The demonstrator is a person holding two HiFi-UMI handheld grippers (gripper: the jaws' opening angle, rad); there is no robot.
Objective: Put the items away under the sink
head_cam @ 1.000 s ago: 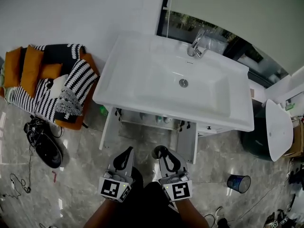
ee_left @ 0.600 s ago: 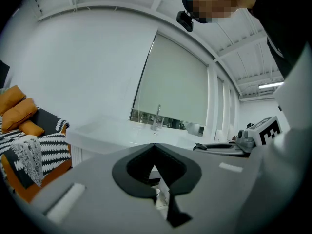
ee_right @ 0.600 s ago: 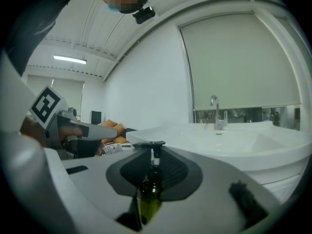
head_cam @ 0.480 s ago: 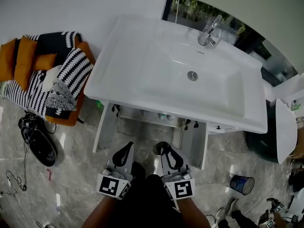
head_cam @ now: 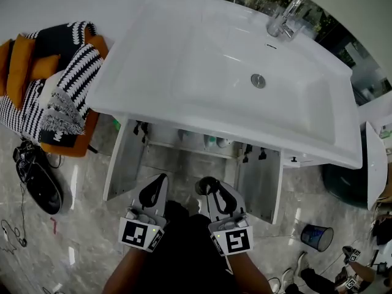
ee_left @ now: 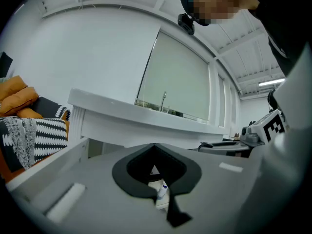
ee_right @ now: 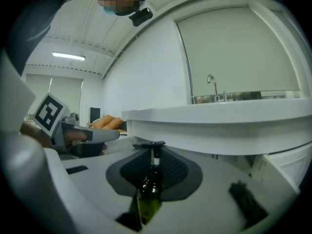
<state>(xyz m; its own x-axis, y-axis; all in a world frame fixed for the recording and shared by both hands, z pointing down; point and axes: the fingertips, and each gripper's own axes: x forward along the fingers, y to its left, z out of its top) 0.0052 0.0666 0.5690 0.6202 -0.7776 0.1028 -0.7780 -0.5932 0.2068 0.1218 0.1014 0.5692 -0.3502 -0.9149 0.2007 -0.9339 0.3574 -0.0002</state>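
Green glass bottle (ee_right: 150,189) sits upright, pinched in the right gripper (ee_right: 153,152) fingers (ee_right: 183,172). The left gripper (ee_left: 155,155) fingers (ee_left: 126,172) pinch a small white tube (ee_left: 161,193). Both are held low at the open cabinet (head_cam: 202,161) front under the sink (head_cam: 184,72), I'd guess ready for shelving.

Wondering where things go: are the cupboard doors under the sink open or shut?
Open: both cupboard doors stand swung outward below the sink.

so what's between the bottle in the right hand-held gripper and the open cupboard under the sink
Only bare grey floor, seen in the head view, lies between the bottle and the cupboard, with its doors open at either side.
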